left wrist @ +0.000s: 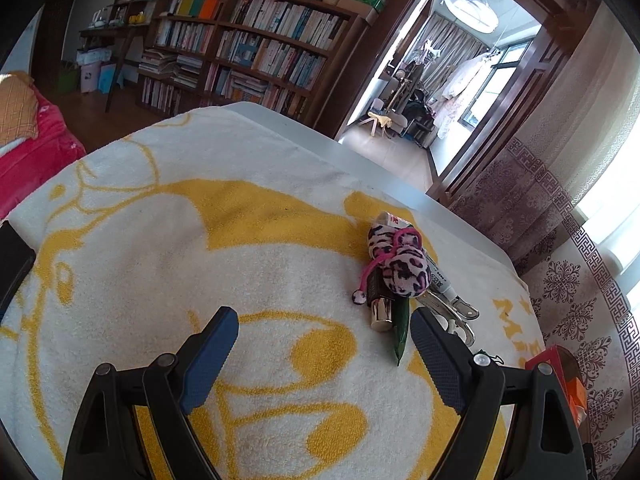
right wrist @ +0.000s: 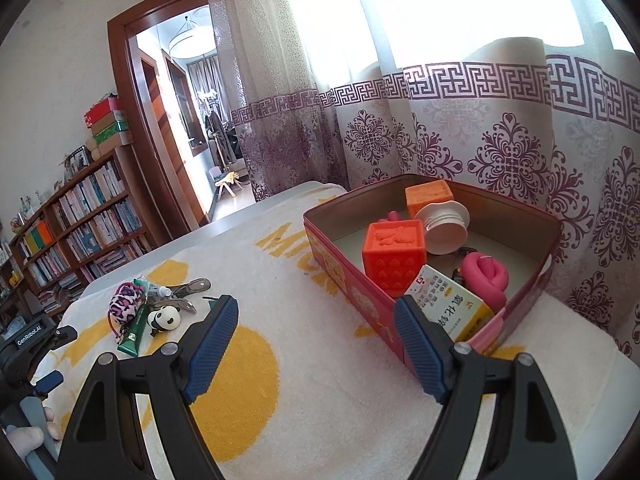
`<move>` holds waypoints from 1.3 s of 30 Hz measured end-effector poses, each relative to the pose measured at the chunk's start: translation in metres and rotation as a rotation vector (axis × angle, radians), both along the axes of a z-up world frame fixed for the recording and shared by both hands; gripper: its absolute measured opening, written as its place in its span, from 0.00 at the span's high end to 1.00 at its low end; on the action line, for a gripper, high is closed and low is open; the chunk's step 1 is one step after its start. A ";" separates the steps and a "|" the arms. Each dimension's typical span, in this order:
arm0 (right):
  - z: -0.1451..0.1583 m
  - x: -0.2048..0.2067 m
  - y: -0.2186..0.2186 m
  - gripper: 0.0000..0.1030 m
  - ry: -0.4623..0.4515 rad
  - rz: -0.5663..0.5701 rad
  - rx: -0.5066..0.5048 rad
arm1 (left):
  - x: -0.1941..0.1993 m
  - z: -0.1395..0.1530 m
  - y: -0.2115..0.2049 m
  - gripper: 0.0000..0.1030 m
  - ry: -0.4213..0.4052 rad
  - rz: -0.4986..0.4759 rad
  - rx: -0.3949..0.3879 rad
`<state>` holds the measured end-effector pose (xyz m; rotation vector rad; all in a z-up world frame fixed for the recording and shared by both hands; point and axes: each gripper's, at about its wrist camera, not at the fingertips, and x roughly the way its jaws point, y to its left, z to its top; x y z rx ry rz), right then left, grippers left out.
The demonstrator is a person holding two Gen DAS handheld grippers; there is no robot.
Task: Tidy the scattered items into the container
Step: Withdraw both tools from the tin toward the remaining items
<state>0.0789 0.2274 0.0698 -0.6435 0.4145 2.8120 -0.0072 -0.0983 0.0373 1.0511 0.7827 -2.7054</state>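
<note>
A small pile lies on the yellow-and-white towel: a pink leopard plush (left wrist: 401,265) (right wrist: 125,303), a gold-capped lipstick (left wrist: 379,307), a green tube (left wrist: 401,335) (right wrist: 134,332), a white tube (left wrist: 440,280), metal clippers (left wrist: 456,309) (right wrist: 190,286) and a panda figure (right wrist: 164,319). My left gripper (left wrist: 324,330) hovers open just short of the pile, nothing between its fingers. My right gripper (right wrist: 316,316) is open and empty beside the red tin box (right wrist: 360,292). The tin holds two orange cubes (right wrist: 395,252), a white spool (right wrist: 442,226), a pink coil (right wrist: 484,276) and a medicine carton (right wrist: 452,304).
The table's far edge (left wrist: 360,160) drops to the floor. A patterned curtain (right wrist: 480,140) hangs close behind the tin. A bookshelf (left wrist: 248,48) and doorway stand beyond. A hand (right wrist: 28,436) holding the other gripper's handle shows at lower left of the right wrist view.
</note>
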 end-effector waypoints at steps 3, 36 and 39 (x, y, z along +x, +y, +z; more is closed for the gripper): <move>0.005 0.005 -0.008 0.19 0.035 0.013 0.045 | 0.000 0.000 -0.001 0.13 -0.001 0.004 -0.002; 0.012 -0.030 0.000 0.16 -0.148 0.241 -0.117 | -0.015 -0.008 0.015 0.13 -0.096 -0.197 -0.074; 0.035 -0.040 0.000 0.16 -0.152 0.297 -0.086 | -0.023 0.006 0.016 0.13 -0.094 -0.211 -0.121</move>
